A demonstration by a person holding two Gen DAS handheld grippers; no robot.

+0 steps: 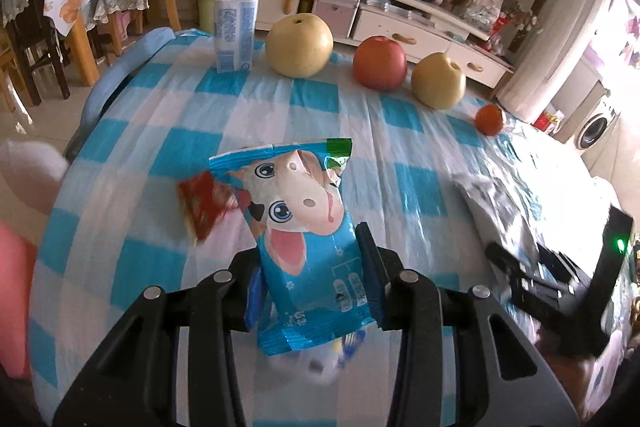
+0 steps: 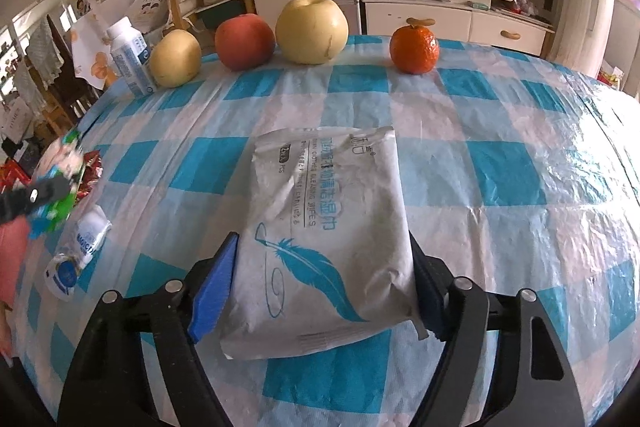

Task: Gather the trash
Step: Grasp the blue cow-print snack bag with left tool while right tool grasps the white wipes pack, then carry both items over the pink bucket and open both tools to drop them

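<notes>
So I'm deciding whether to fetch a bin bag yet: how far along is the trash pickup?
Nothing looks binned yet. In hand: the left tool grips the blue cow wrapper, and the right tool grips the grey wipes pack. Left on the checked cloth: a red wrapper and a small white packet. The fruit and white bottle stand untouched along the far edge.

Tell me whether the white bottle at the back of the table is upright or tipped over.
Upright. The white bottle stands on its base on the checked tablecloth, cap on top, beside the yellow pear. The right wrist view shows it standing too.
</notes>
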